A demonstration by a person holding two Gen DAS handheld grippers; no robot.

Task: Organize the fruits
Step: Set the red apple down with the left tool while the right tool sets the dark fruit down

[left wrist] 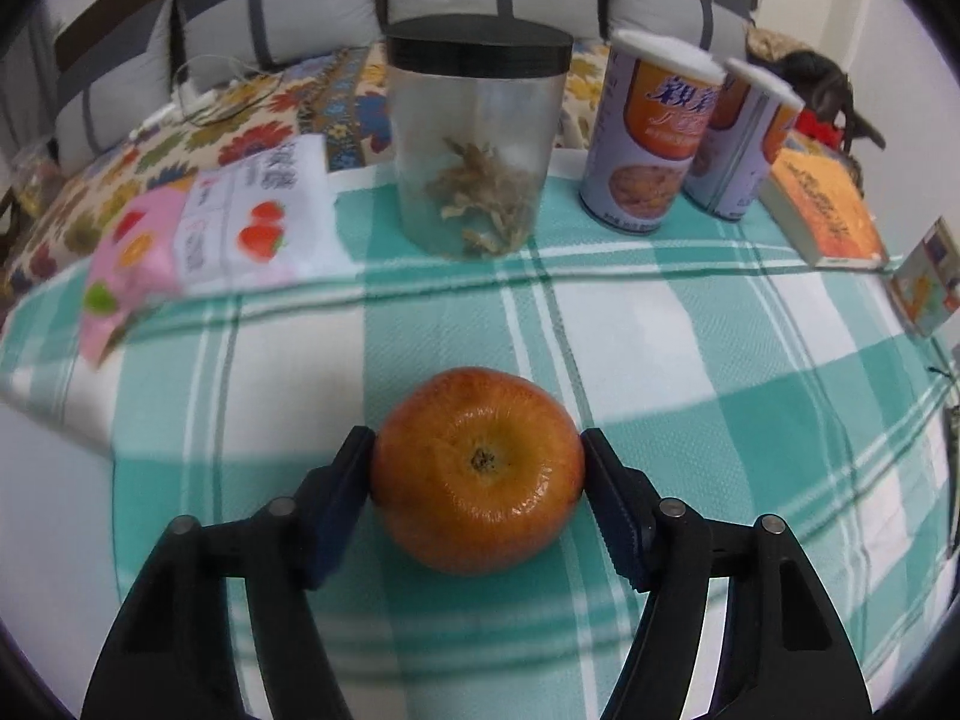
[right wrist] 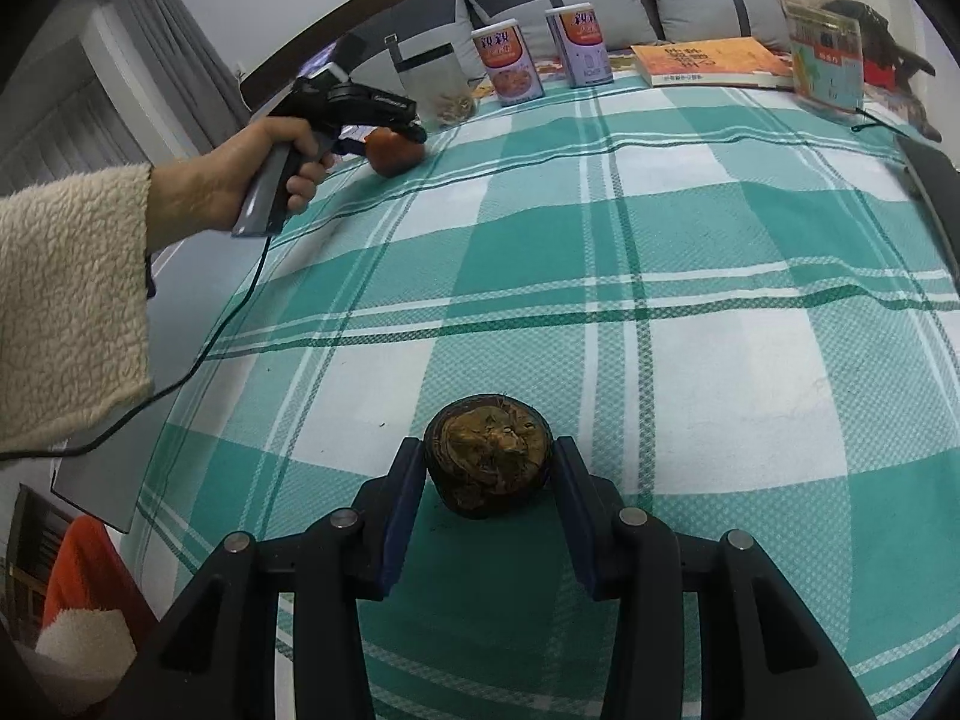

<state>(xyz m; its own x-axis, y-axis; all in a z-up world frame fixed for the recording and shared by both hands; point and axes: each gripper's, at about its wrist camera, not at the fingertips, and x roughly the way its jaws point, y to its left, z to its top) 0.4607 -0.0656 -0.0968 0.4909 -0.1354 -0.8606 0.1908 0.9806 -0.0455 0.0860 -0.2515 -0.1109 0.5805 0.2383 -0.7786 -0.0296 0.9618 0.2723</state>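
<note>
1. In the left wrist view, the left gripper was over the green and white checked cloth. An orange stood on the cloth between the two blue pads, and both pads touched its sides, so the jaws were pinching the orange.
2. Behind the orange, at the far edge of the cloth, stood a clear jar with a black lid and some dry pieces inside. Just right of it were two tall cans, and further right lay an orange book. A white and pink packet lay to the left of the jar.
3. In the right wrist view, the right gripper held a dark brown round fruit on the cloth near the front edge, with the pads pressed on both sides of it.
4. Far to the left in this view, a hand in a fluffy cream sleeve gripped the handle of the left gripper, which was around the orange near the jar.
</note>
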